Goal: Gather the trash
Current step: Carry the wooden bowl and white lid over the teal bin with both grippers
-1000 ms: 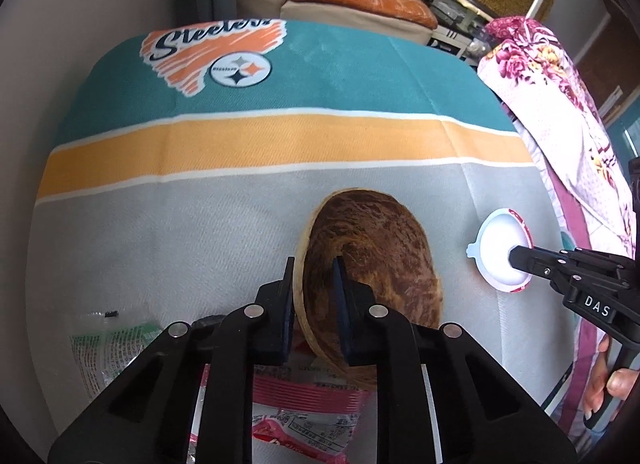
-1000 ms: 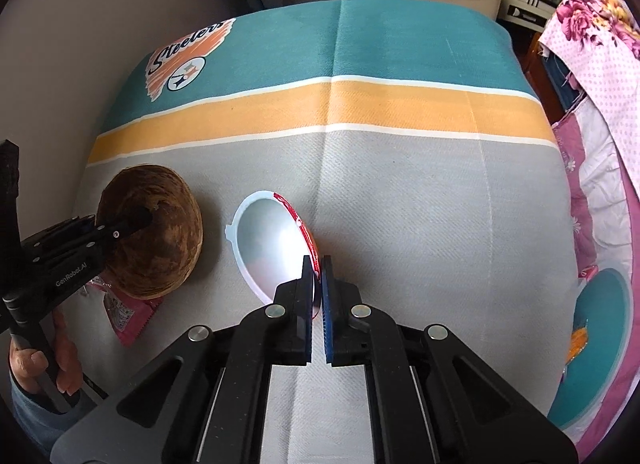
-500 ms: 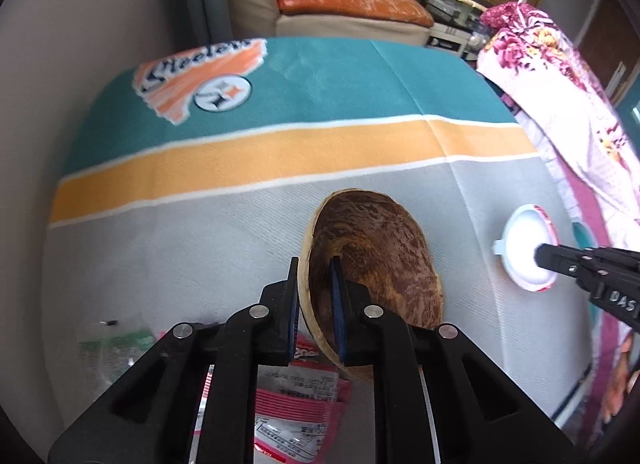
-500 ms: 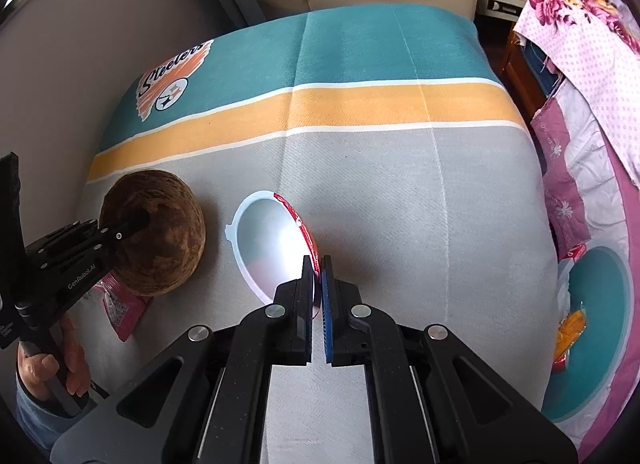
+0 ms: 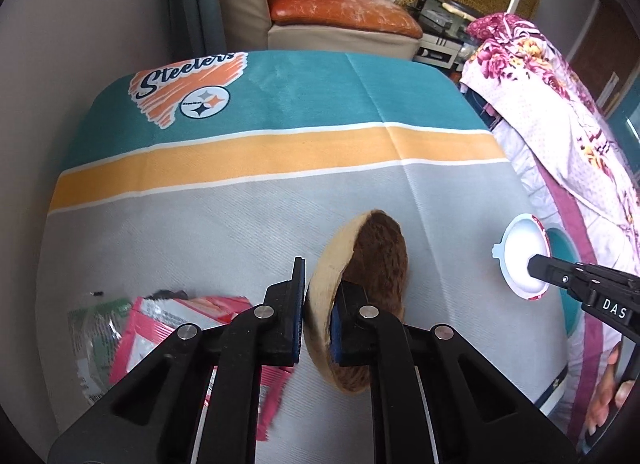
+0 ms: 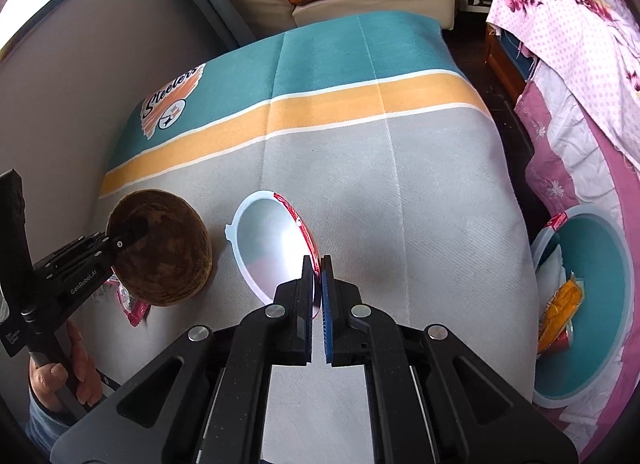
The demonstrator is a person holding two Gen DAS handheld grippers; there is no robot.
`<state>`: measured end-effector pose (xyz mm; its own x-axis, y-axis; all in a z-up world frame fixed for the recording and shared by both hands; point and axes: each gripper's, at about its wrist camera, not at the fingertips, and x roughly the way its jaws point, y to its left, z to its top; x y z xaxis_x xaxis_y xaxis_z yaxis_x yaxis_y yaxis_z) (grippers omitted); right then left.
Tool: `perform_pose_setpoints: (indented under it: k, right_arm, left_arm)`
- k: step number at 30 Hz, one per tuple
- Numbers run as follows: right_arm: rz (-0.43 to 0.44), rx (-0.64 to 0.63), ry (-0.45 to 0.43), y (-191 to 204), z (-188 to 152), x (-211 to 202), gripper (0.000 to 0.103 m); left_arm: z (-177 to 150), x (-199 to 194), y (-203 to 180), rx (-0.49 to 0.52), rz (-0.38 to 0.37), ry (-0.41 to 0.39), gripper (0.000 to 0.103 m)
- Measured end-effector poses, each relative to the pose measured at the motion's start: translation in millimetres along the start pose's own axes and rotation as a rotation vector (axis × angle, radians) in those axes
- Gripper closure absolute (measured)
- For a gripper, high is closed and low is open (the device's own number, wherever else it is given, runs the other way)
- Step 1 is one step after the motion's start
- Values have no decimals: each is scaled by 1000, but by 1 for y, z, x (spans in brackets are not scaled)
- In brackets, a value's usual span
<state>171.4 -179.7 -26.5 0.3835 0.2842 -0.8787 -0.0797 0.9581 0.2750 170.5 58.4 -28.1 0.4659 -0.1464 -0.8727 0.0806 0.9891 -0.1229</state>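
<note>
My left gripper [image 5: 318, 306] is shut on the rim of a brown coconut shell half [image 5: 370, 264], held tilted above the striped cloth; the shell also shows in the right wrist view [image 6: 164, 248]. My right gripper [image 6: 317, 284] is shut on the red-edged rim of a white plastic cup [image 6: 268, 240], also lifted; the cup shows at the right of the left wrist view [image 5: 520, 260]. A pink snack wrapper [image 5: 168, 328] and a clear green-printed wrapper [image 5: 96, 324] lie on the cloth at lower left. A teal bin [image 6: 588, 304] with trash inside sits at right below the table.
The table carries a teal, orange and grey Steelers cloth [image 5: 260, 152]. A floral pink sheet [image 5: 560, 112] hangs along the right side. A beige couch with an orange cushion [image 5: 340, 12] stands beyond the far edge. A grey wall [image 6: 60, 84] bounds the left.
Both grippers have risen and pulled back with their loads. The shell has tilted more edge-on and come off the pink wrapper, which now shows fully. The teal bin has come into the right view.
</note>
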Motion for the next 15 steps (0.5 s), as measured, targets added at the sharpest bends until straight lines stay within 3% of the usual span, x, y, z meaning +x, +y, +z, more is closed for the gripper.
perform_pose_setpoints:
  k: [15]
  right_arm:
    - [69,82,-102,-49,-39,-64,99]
  left_arm:
    - [-22,-27,-86,120,-56,5,92]
